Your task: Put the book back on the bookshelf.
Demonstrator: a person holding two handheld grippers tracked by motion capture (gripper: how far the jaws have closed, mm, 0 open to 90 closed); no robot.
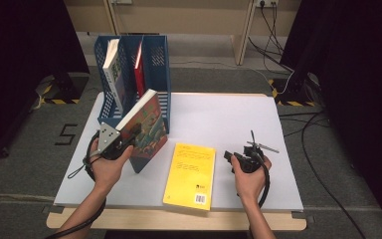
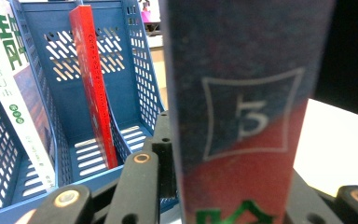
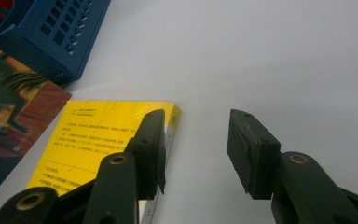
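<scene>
Stiffly upright, the book point(image 1: 146, 127) sits clamped at its spine in the left claw point(image 1: 129, 137), likely heavy; the right claw point(image 3: 196, 149) gapes empty.

My left hand point(image 1: 107, 167) comes in from the bottom left with the forearm slanted inward. It grips the left gripper point(image 1: 129, 135), whose grey plate faces up, and the jaws are clamped on something held upright between them. My right hand point(image 1: 248, 174) rises almost straight from the bottom edge and holds the right gripper point(image 3: 196, 154) low over the table. Its two black jaws stand apart with a clear gap, and nothing is between them.
</scene>
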